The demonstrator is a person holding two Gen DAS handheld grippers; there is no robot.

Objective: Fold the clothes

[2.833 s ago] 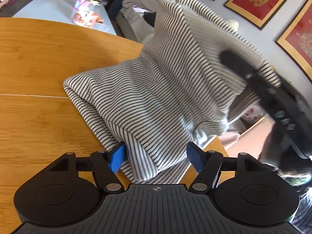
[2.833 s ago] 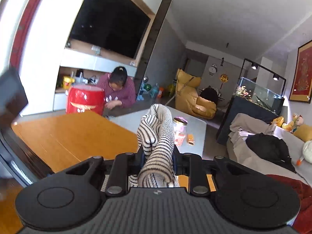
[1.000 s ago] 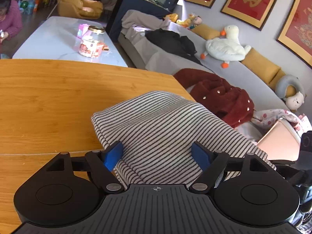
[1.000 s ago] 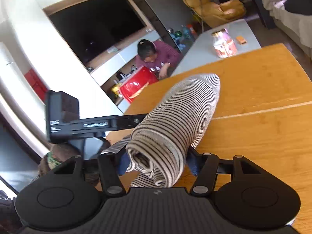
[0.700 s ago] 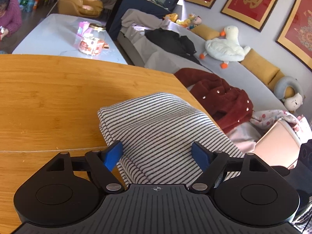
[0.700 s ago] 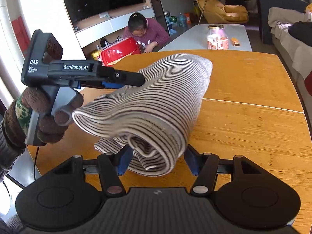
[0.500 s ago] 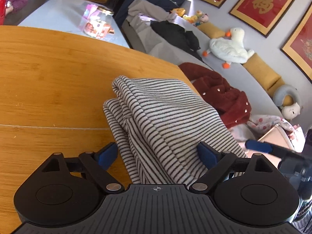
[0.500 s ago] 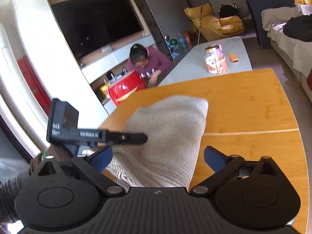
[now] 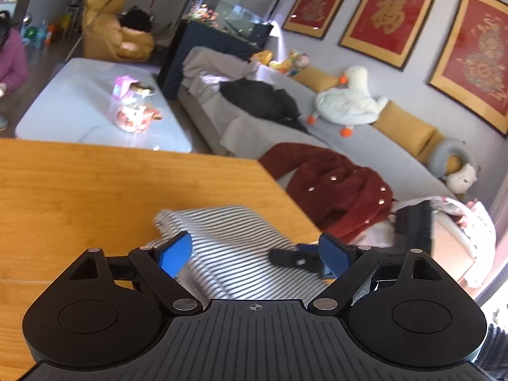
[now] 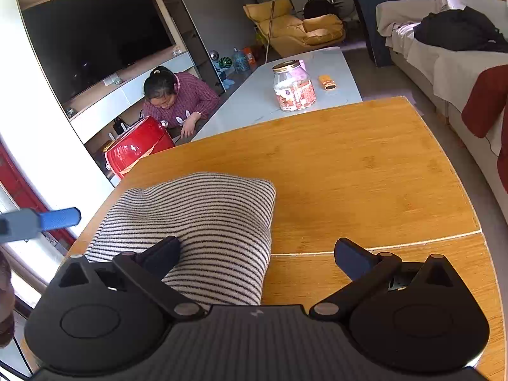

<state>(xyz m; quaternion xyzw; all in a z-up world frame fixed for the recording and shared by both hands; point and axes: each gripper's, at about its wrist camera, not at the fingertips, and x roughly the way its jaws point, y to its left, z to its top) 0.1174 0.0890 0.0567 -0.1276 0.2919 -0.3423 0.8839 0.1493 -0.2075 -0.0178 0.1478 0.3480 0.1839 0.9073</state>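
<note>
A folded black-and-white striped garment (image 10: 203, 222) lies flat on the wooden table (image 10: 365, 174), near its left edge. It also shows in the left wrist view (image 9: 228, 241), blurred. My left gripper (image 9: 254, 254) is open and holds nothing, hovering just above the garment. My right gripper (image 10: 257, 254) is open wide and empty, above the garment's near right corner. The right gripper's fingertip (image 9: 285, 258) shows in the left wrist view over the cloth. The left gripper's blue finger (image 10: 57, 217) shows at the left of the right wrist view.
A low white table (image 10: 273, 108) with a jar (image 10: 293, 85) stands beyond the wooden table. A red box (image 10: 136, 149) and a crouching person (image 10: 174, 101) are at the far left. A grey sofa (image 9: 285, 133) with a red coat (image 9: 336, 190) lies to the right.
Both grippers have let go of the striped garment and opened wide. The garment has settled flat and folded on the table. Both grippers have pulled back and risen.
</note>
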